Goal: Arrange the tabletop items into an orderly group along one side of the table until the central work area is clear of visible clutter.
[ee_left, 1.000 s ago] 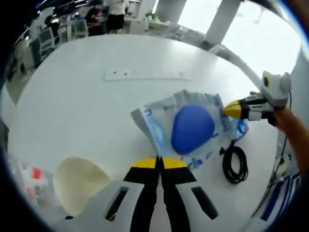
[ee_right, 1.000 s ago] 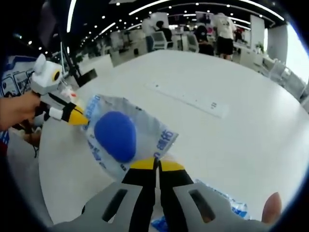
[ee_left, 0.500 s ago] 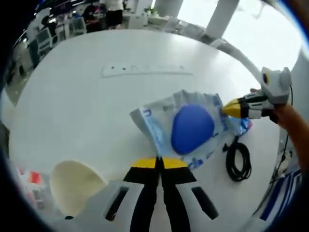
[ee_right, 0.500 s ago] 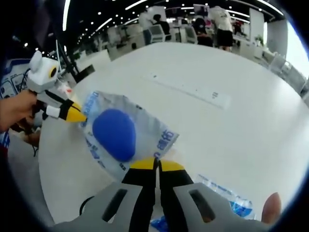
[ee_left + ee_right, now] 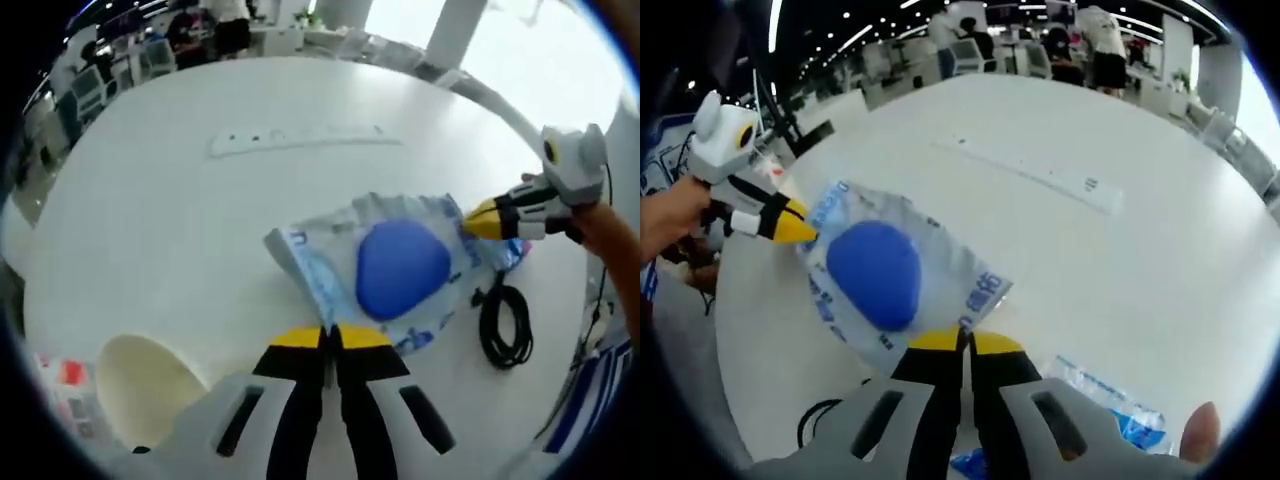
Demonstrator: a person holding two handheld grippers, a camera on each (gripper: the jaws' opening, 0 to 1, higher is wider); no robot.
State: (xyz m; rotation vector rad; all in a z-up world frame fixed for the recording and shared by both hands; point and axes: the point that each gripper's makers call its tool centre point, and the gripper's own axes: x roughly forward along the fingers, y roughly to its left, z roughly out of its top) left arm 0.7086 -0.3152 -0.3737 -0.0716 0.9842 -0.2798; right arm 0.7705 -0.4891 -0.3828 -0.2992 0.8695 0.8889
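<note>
In the left gripper view I saw, L to R: a cream bowl [image 5: 140, 385] at lower left, then the left gripper [image 5: 327, 340] with jaws pressed together on the near edge of a clear plastic bag [image 5: 390, 270] holding a blue pad [image 5: 400, 268], mid-table. At the bag's far corner the right gripper [image 5: 478, 222] was pinched shut on it. A coiled black cable [image 5: 505, 325] lay just beside the bag. In the right gripper view, a second packet [image 5: 1105, 400] lay near my right.
</note>
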